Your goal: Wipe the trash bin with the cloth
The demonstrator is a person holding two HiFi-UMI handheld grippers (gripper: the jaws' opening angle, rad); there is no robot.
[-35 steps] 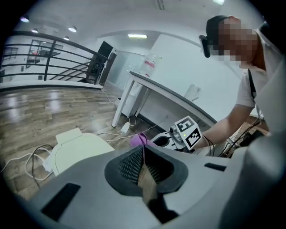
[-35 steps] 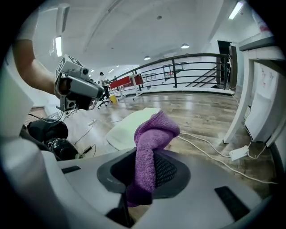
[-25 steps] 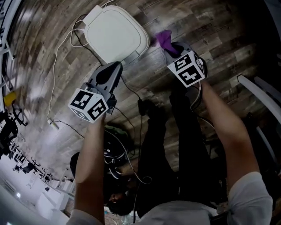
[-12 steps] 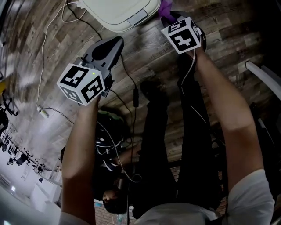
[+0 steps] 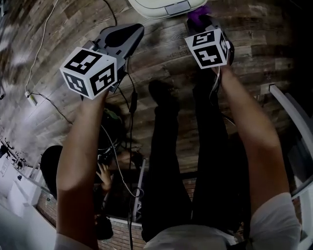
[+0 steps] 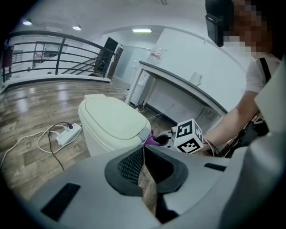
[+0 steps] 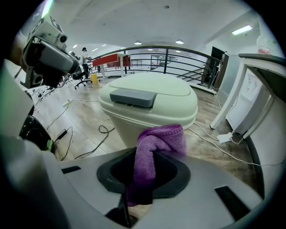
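Observation:
The pale trash bin (image 5: 166,6) with its closed lid shows only at the top edge of the head view. It stands on the wood floor and fills the middle of the right gripper view (image 7: 152,100). My right gripper (image 7: 147,156) is shut on a purple cloth (image 7: 154,152), whose folded top hangs just in front of the bin's front wall. In the head view the cloth (image 5: 198,18) sits right below the bin. My left gripper (image 6: 144,154) is shut and holds nothing. It hovers a short way from the bin (image 6: 114,123), left of the right gripper.
A white power strip (image 6: 67,132) with looped cables lies on the floor beside the bin. A white counter (image 6: 178,85) and a black railing (image 6: 53,53) stand behind. The person's dark legs (image 5: 166,146) and a chair (image 5: 288,112) show below.
The bin has slid from the upper middle to the top edge of the head view. Both grippers sit higher in frame and nearer to it. The cloth stays in the right gripper.

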